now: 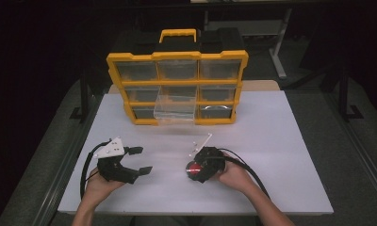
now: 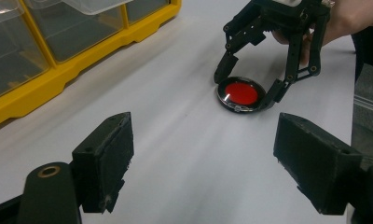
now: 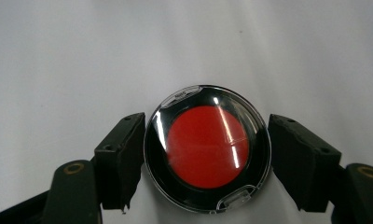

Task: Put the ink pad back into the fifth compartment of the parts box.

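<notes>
A round black compact [image 3: 208, 148] with a red centre under a clear lid lies flat on the white table [image 1: 281, 155], toward the person's right and near the front edge. The right gripper [image 3: 207, 154] comes down over it with a jaw on each side. In the right gripper view the left pad sits right at the rim, and a thin sliver of table seems to show between the right pad and the case, so the jaws bracket it rather than pinch it; whether the left pad truly touches is hard to tell. From above, the right hand [image 1: 231, 174] and the gripper body cover most of the compact, leaving just a red patch.

Off to the left, well apart, the left gripper [image 2: 203, 158] is spread wide with only bare table between its pads, held low in the left hand [image 1: 99, 181].

At the far side stands a yellow drawer organiser [image 1: 177, 87], with one clear drawer [image 1: 175, 109] in the middle column pulled out. What the drawers hold is too dim to make out, and the room beyond is dark.
</notes>
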`<state>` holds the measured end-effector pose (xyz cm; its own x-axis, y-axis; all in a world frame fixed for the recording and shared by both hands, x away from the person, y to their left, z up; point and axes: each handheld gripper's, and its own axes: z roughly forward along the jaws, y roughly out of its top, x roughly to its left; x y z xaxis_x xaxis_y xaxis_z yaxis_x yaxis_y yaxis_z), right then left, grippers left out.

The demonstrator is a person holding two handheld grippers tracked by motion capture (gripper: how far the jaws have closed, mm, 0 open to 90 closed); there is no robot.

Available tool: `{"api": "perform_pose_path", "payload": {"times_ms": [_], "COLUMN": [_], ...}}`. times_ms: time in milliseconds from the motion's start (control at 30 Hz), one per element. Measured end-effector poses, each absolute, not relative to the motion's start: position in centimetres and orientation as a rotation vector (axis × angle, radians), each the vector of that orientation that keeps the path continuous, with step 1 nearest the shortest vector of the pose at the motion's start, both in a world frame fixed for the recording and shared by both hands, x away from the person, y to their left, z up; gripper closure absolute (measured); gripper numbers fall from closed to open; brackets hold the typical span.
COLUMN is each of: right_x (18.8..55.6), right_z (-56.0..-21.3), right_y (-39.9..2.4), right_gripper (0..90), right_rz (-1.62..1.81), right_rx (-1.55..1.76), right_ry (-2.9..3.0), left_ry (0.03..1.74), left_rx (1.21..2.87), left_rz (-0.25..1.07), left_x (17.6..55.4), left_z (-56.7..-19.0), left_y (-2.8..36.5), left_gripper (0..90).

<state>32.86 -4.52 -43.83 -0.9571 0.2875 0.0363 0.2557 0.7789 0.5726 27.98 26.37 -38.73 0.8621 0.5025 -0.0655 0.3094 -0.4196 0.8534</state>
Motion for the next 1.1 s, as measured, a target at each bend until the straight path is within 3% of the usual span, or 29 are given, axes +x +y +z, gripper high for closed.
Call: {"api": "perform_pose_path", "payload": {"times_ms": [1100], "right_x": [34.0], "right_z": [-40.5], "right_y": [-7.2], "right_gripper": [28.7], "right_rz": [1.048], "right_rx": [0.524], "right_ry": [2.924], "left_ry": [0.591], "left_rx": [2.035], "left_rz": [0.247], "left_x": [28.1], "left_z": [-38.8], "left_y": [26.7], "left_gripper": [20.0]}}
